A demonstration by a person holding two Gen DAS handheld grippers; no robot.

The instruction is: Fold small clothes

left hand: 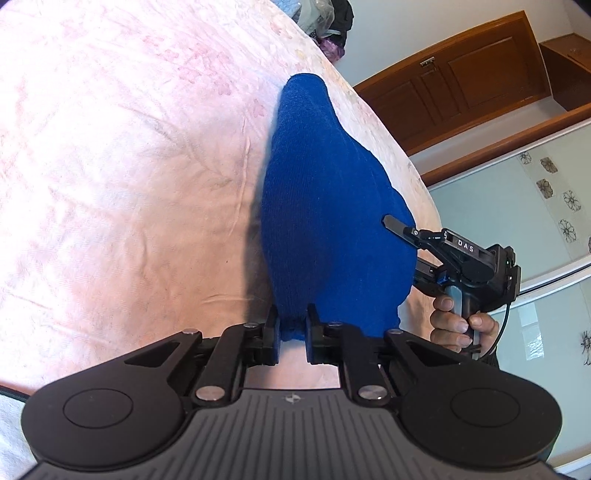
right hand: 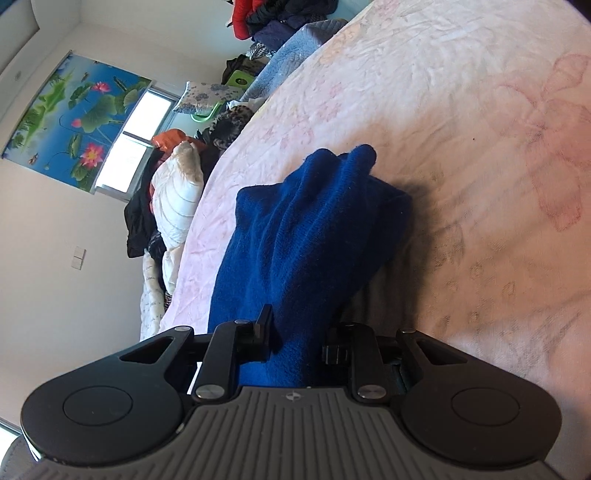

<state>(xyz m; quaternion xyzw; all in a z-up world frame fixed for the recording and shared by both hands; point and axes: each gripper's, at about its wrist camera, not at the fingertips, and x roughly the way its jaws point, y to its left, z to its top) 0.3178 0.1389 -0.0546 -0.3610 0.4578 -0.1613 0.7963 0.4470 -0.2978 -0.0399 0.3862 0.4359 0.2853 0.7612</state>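
A blue knit garment (left hand: 325,206) hangs stretched above the pink floral bedsheet (left hand: 129,166). My left gripper (left hand: 293,326) is shut on its near edge. My right gripper (left hand: 402,236) shows from the side in the left wrist view, gripping the garment's right edge, held by a hand (left hand: 458,325). In the right wrist view my right gripper (right hand: 295,332) is shut on the bunched garment (right hand: 314,229), which trails forward down to the bedsheet (right hand: 461,129).
A wooden door (left hand: 469,81) and a floral-tiled wall (left hand: 554,192) lie beyond the bed's edge. Piled clothes and bedding (right hand: 173,192) sit beside the bed under a window with a lotus blind (right hand: 74,122). More clothes (right hand: 280,18) lie at the bed's far end.
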